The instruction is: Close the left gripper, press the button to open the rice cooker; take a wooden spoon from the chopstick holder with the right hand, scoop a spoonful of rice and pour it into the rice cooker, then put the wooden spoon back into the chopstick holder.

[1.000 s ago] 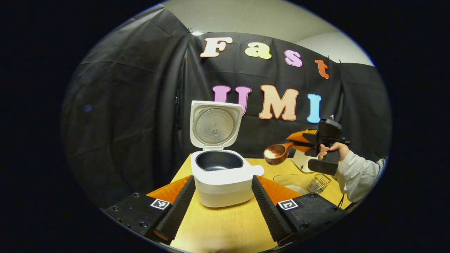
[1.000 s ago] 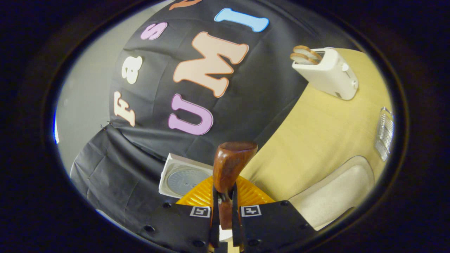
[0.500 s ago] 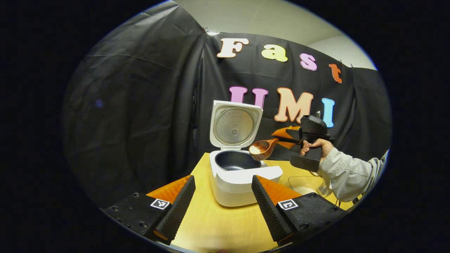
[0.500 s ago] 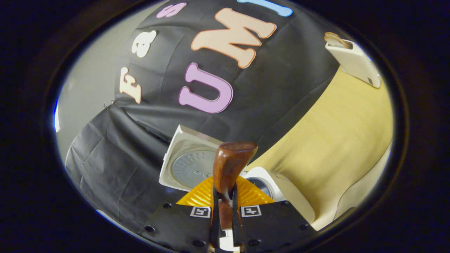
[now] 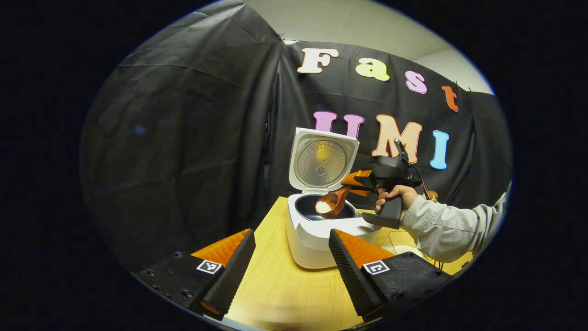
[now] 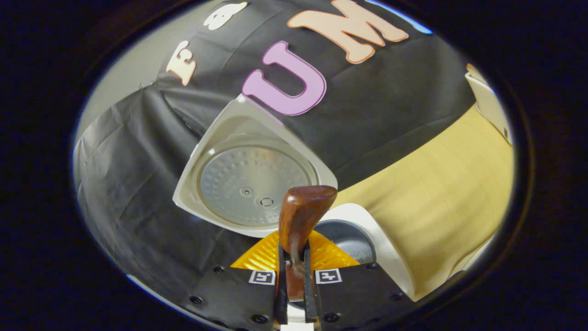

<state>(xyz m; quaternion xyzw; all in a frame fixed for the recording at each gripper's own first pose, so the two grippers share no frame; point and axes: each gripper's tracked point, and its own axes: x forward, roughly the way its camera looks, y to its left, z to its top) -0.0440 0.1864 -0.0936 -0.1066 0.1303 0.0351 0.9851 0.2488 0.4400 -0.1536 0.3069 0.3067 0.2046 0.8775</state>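
The white rice cooker [image 5: 314,239] stands open on the wooden table, its lid [image 5: 323,161] upright behind the dark inner pot [image 5: 305,210]. Over the pot hangs a wooden spoon [image 5: 331,202] holding a little rice, bowl tilted down. My right gripper [image 5: 363,177], held in a hand, is shut on the spoon's handle. In the right gripper view the spoon [image 6: 301,216] sticks out between the fingers [image 6: 281,285], with the lid [image 6: 250,184] and pot [image 6: 351,236] just beyond. My left gripper [image 5: 289,271] stands open in front of the cooker, nothing between its fingers.
A white toaster [image 6: 492,106] stands at the table's far end in the right gripper view. Bare wooden table [image 6: 441,184] stretches between it and the cooker. A grey sleeve [image 5: 448,225] reaches in from the right, above a clear tray's edge [image 5: 398,235].
The right gripper has carried the spoon leftward, from beside the cooker to over its pot, and the spoon's bowl has dipped. The left gripper stays open.
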